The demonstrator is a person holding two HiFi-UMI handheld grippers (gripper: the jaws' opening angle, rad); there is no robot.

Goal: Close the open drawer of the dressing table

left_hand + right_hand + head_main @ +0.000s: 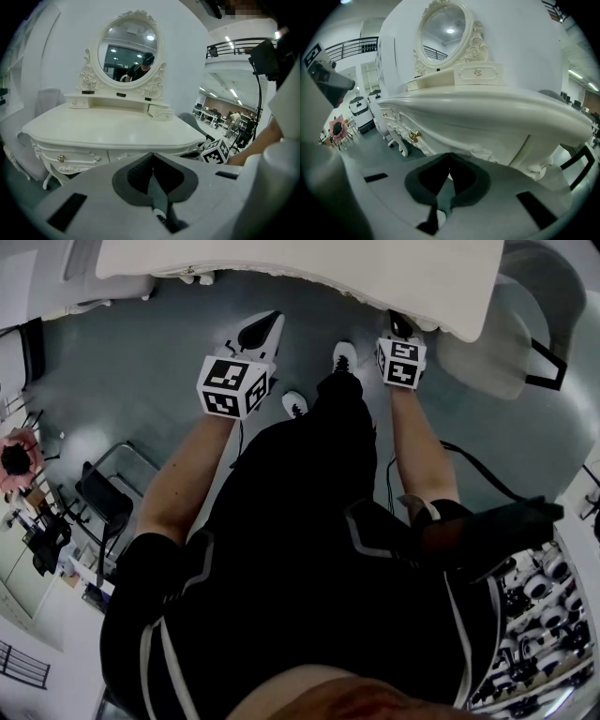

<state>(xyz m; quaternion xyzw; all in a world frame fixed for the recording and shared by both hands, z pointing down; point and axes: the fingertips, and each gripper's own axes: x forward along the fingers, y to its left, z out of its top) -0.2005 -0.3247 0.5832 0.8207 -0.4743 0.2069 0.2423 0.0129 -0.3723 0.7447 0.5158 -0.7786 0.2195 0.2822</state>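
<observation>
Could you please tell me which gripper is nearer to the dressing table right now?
Right. The right gripper is close up at the dressing table, just below its front edge. The left gripper is farther back, with the whole tabletop in its view.

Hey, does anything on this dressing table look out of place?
Yes. The small drawer at the right end of the shelf below the mirror juts forward and sits askew, so it looks open.
</observation>
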